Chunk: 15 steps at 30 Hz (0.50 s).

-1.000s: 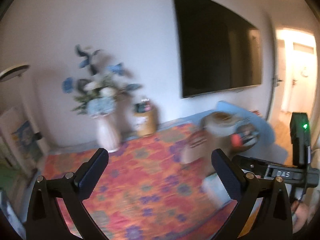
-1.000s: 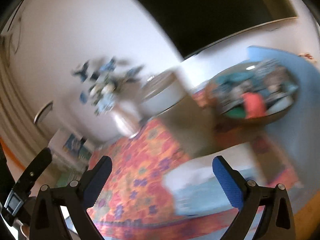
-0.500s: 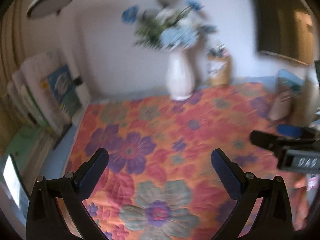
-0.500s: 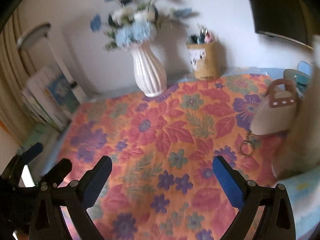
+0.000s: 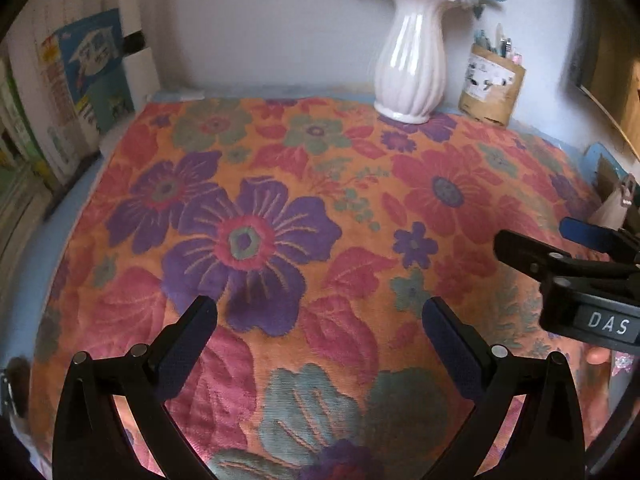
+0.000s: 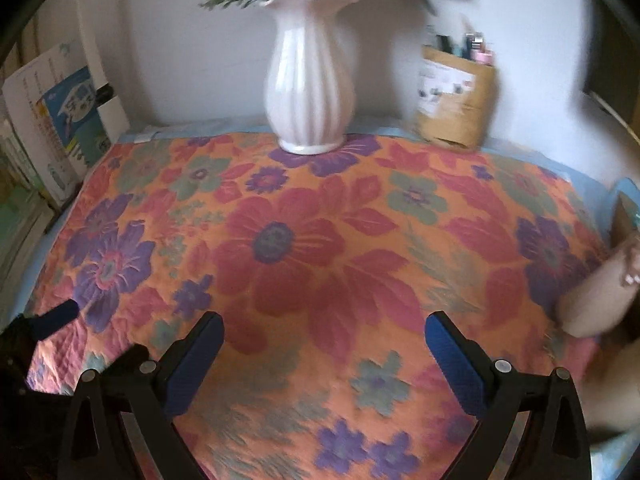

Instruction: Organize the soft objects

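A floral quilted cloth in orange, red and purple covers the table, seen in both wrist views. My left gripper hovers low over its left half, open and holding nothing. My right gripper hangs open over the middle of the cloth, also holding nothing. In the left wrist view the right gripper shows side-on at the right edge. A beige soft pouch lies at the cloth's right edge, right of my right gripper; a sliver of the same pouch shows in the left wrist view.
A white ribbed vase with blue flowers stands at the back of the cloth. Beside it is a brown pen holder with pens. Books and boxes lean against the wall at the left. A blue mat edges the cloth.
Both grippers have swung left and tipped down toward the cloth, from facing the wall and television to looking onto the table. The tray of items at the right has left both views.
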### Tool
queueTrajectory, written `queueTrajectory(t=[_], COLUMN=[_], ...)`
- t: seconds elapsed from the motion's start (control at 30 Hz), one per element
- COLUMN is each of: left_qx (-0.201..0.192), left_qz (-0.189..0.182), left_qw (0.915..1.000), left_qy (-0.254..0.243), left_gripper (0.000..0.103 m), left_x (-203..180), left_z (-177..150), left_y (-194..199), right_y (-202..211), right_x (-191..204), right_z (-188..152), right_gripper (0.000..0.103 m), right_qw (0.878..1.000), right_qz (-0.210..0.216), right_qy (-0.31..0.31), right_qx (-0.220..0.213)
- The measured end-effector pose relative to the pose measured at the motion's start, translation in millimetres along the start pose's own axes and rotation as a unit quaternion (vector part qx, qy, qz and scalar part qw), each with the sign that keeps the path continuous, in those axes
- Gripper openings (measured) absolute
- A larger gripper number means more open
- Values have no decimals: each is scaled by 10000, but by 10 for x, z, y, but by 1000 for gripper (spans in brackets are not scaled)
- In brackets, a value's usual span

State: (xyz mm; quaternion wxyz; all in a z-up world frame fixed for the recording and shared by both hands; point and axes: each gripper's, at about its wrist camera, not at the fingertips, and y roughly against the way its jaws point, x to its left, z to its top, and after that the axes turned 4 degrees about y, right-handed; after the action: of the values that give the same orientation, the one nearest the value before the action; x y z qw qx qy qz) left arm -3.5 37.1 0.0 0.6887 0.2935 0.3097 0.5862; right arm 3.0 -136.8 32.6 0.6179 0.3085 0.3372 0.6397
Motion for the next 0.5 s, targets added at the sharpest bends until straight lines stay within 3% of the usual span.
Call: queueTrajectory(t=[0.2,0.37,0.5], left_qx=[-78,6,-141], left_qz=[178,272,407], left_qw=[9998,9995,9990], left_qy=[-93,-172,126], left_gripper=[102,102,102], left_x=[-49,-57,49], left_z=[-36,-13,16], left_y=[27,-10,26], right_y=[-137,-213,-252], right_x=[129,91,26], right_z=[-35,-54,-85], right_gripper=[100,100,103], right_qw=[9992,9994,9990], right_qz=[-332,-249,-250], right_qy=[214,107,-80], right_qx=[-12,229,360])
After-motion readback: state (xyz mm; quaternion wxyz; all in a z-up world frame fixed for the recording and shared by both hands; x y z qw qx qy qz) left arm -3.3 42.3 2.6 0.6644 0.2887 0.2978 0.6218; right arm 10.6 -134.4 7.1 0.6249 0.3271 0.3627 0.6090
